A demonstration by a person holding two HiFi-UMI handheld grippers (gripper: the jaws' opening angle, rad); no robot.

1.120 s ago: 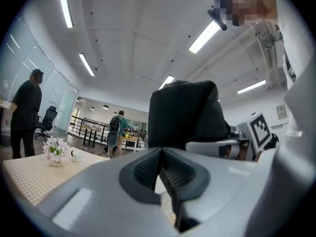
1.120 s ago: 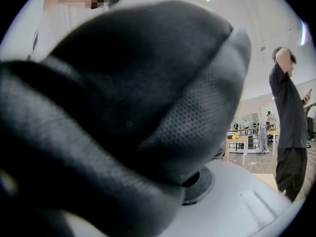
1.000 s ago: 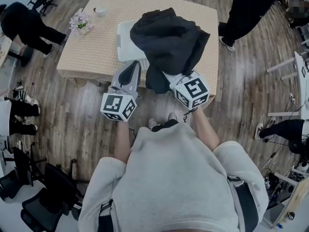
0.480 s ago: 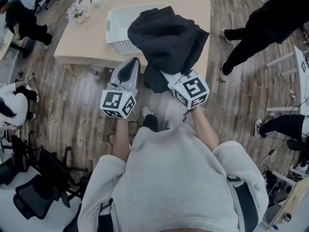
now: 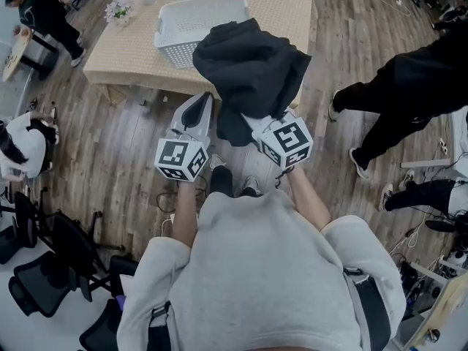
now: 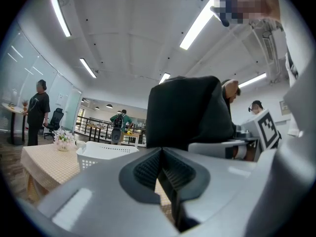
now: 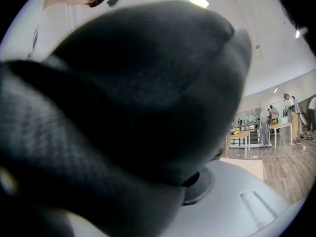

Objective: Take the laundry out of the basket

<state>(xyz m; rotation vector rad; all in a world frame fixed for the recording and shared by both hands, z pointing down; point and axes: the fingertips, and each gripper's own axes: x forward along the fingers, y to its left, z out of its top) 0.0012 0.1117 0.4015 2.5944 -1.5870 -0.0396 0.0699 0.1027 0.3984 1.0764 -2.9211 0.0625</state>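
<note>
A black garment (image 5: 250, 68) is bunched up in the air in front of the beige table (image 5: 117, 57), clear of the white laundry basket (image 5: 191, 19) that stands on it. My right gripper (image 5: 254, 121) is shut on the garment's lower part, and the cloth hides its jaws. In the right gripper view the black garment (image 7: 123, 98) covers nearly everything. My left gripper (image 5: 194, 114) hangs just left of the garment, shut and holding nothing. In the left gripper view its pads (image 6: 148, 168) meet, with the garment (image 6: 190, 110) and the basket (image 6: 103, 154) beyond them.
A small bunch of flowers (image 5: 121, 9) and a cup stand at the table's far left corner. A person in black (image 5: 409, 86) walks on the wooden floor to the right. Another person (image 5: 47, 9) stands at the far left. Office chairs (image 5: 44, 291) stand at the lower left.
Both grippers and the garment have drawn back from the table. The basket, earlier half hidden behind the garment, now shows whole. The person at the right has walked closer.
</note>
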